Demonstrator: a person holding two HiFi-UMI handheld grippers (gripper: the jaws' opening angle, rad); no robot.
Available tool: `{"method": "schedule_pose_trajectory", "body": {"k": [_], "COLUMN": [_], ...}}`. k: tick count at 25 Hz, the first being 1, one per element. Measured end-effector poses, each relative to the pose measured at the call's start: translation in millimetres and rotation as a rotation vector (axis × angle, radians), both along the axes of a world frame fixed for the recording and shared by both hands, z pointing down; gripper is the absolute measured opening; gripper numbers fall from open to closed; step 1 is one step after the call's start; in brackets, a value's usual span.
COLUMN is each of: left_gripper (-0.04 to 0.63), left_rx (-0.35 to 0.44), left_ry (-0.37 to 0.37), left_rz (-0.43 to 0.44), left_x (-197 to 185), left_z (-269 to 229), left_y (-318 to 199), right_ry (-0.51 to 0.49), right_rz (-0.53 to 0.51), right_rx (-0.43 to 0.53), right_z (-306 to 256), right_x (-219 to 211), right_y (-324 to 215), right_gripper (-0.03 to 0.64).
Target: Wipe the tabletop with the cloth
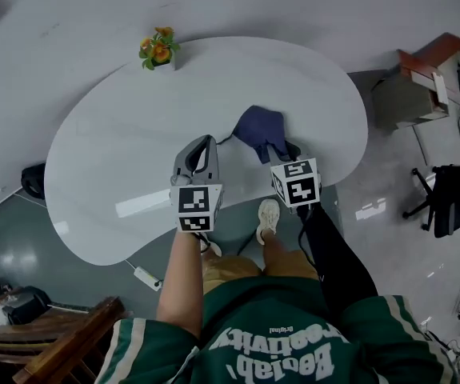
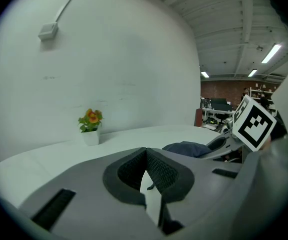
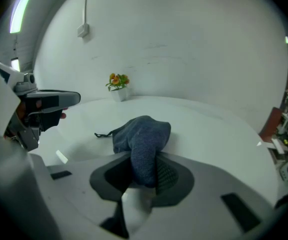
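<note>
A dark blue cloth (image 1: 259, 128) lies bunched on the white kidney-shaped tabletop (image 1: 110, 150) near its front edge. My right gripper (image 1: 274, 150) is shut on the cloth's near end; in the right gripper view the blue cloth (image 3: 142, 143) runs down between the two dark pads. My left gripper (image 1: 202, 146) hovers just left of the cloth, its jaws closed together with nothing held. The left gripper view shows the cloth (image 2: 186, 148) to the right and the jaws (image 2: 145, 169) meeting in a thin line.
A small potted flower (image 1: 158, 50) stands at the table's far edge. An office chair (image 1: 447, 198) and boxes (image 1: 414, 86) are on the floor to the right. A power strip (image 1: 146, 278) lies on the floor under the table's front. My legs and shoe (image 1: 268, 218) are below.
</note>
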State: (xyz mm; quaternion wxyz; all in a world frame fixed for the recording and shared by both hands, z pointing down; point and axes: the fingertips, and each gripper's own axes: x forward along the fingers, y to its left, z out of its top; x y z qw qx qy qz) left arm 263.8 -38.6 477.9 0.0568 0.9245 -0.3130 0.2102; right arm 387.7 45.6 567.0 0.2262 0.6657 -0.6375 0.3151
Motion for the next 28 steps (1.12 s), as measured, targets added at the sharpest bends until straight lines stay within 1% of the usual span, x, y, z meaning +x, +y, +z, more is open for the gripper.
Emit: {"method": "schedule_pose_trajectory", "body": {"k": [9,13,16,19,23,26,28], "left_gripper": [0.0,0.0,0.0,0.0,0.0,0.0,0.0], "left_rx": [-0.01,-0.013,-0.018,-0.022,-0.029,-0.033,-0.028], "left_ry": [0.014,0.025,0.036,0.042,0.047,0.054,0.054], "left_rz": [0.151,0.221,0.267,0.299,0.32,0.314,0.297], "left_x": [126.0,172.4,200.3,219.8,233.0,229.9,221.1], "left_z": [2.8,0.3,-0.9,-1.0,-4.2,-9.2,-13.6], "left_y": [51.6,78.4,96.3,111.3,127.7,133.8,131.7], "right_ry": [0.05,0.072,0.087,0.093,0.104,0.109,0.101], "right_rz": [0.167,0.237,0.29,0.339,0.397,0.43,0.439], "right_rx": [-0.017,-0.025,-0.034,-0.04,-0.056,-0.062,-0.038], "right_z": [0.2,-2.3,-2.8,-2.6,-3.8,-3.5,-8.1], "right_x": [128.9,175.0,203.1,223.5,240.3,245.5,244.9], "right_y": [65.9,98.3,123.4,146.6,173.4,188.2,189.4], "right_gripper": [0.092,0.092,0.092,0.092,0.092,0.092,0.092]}}
